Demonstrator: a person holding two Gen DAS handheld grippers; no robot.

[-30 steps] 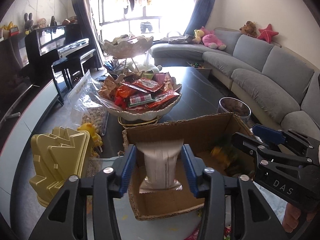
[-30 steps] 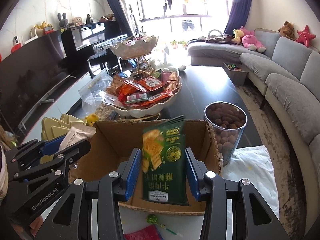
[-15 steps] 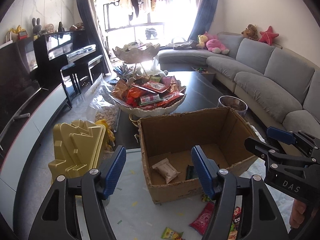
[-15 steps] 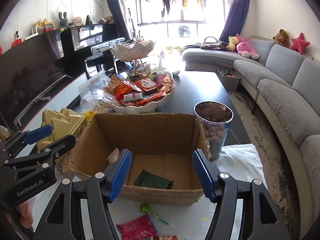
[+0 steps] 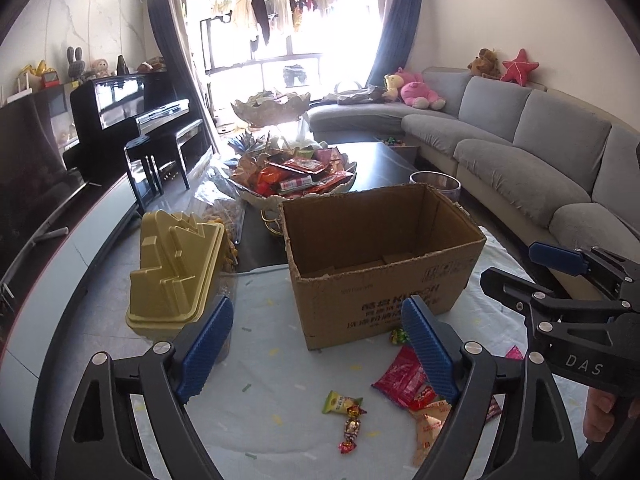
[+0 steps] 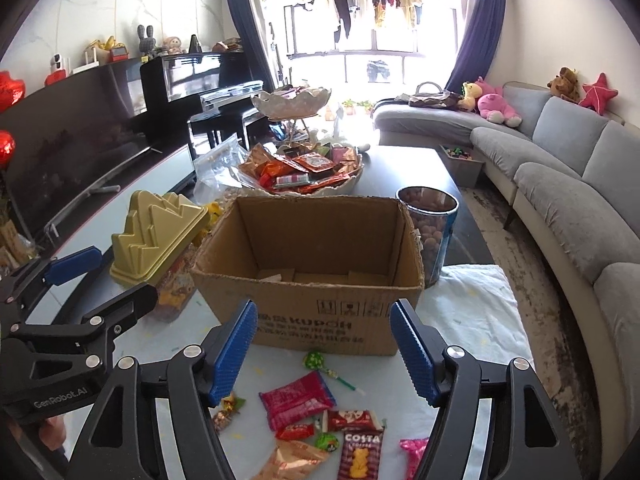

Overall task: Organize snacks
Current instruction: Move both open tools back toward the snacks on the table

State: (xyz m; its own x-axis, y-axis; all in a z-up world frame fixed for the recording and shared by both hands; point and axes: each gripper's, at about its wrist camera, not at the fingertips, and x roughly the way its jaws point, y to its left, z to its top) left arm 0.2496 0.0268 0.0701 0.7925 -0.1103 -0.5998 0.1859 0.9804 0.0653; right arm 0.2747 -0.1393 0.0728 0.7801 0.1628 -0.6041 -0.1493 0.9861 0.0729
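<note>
An open cardboard box (image 5: 384,280) (image 6: 312,312) stands on a white cloth. My left gripper (image 5: 320,344) is open and empty, in front of the box and to its left. My right gripper (image 6: 324,348) is open and empty, in front of the box. Loose snacks lie on the cloth below the grippers: a red packet (image 6: 296,400), a Costa biscuit packet (image 6: 360,454), a green lollipop (image 6: 316,360), wrapped candies (image 5: 344,404). Each gripper shows at the edge of the other's view.
A gold ridged container (image 5: 176,272) (image 6: 156,236) stands left of the box. A white bowl heaped with snacks (image 6: 312,176) sits behind the box. A clear jar of nuts (image 6: 432,232) stands at the box's right. A grey sofa (image 6: 560,184) runs along the right.
Both grippers opened and dropped their packets into the box, the left a silver one, the right a green one. Both then drew back and away from the box.
</note>
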